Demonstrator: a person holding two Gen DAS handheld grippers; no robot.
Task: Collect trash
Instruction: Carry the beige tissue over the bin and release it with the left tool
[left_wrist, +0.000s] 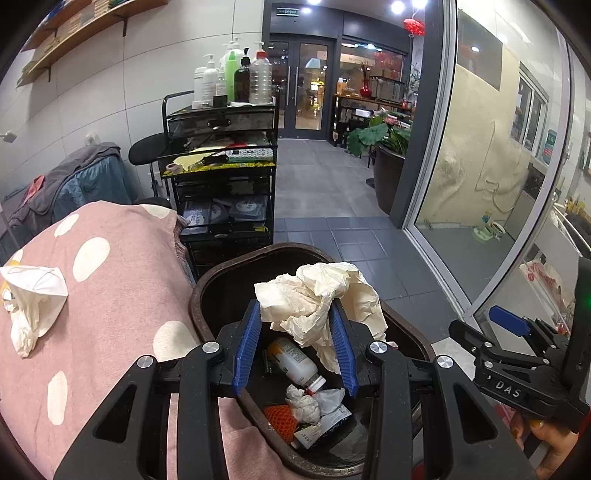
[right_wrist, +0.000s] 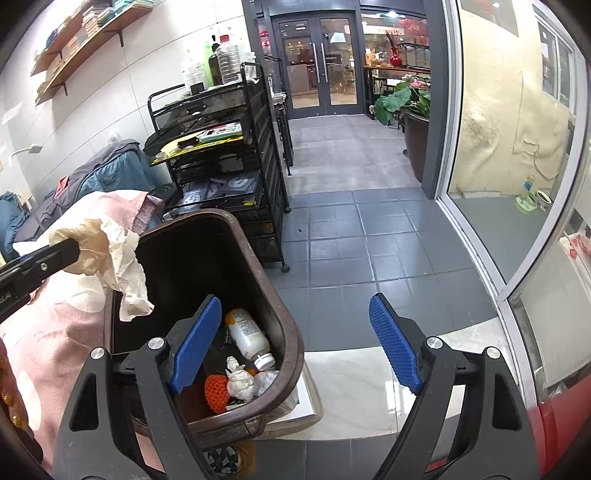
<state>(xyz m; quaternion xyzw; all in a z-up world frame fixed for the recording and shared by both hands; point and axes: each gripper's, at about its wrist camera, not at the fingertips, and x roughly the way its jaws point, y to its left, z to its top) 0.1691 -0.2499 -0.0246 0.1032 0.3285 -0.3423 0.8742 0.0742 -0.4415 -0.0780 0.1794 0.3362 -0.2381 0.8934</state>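
My left gripper (left_wrist: 297, 332) is shut on a crumpled cream paper sheet (left_wrist: 314, 295) and holds it over the brown trash bin (left_wrist: 229, 273). From the right wrist view the same paper (right_wrist: 110, 254) hangs at the bin's left rim (right_wrist: 280, 317). Inside the bin lie a white bottle (left_wrist: 295, 363), an orange foam net (left_wrist: 279, 417) and wadded tissue (left_wrist: 304, 404). My right gripper (right_wrist: 295, 343) is open with nothing between its blue pads (right_wrist: 393, 339), beside the bin's right edge. A white face mask and tissue (left_wrist: 31, 299) lie on the pink dotted cloth (left_wrist: 122, 288).
A black mesh cart (left_wrist: 221, 177) loaded with bottles stands behind the bin. Grey tiled floor (right_wrist: 351, 236) runs to glass doors. A large potted plant (left_wrist: 388, 158) and a glass wall (left_wrist: 480, 166) are on the right. Clothes are piled at the left.
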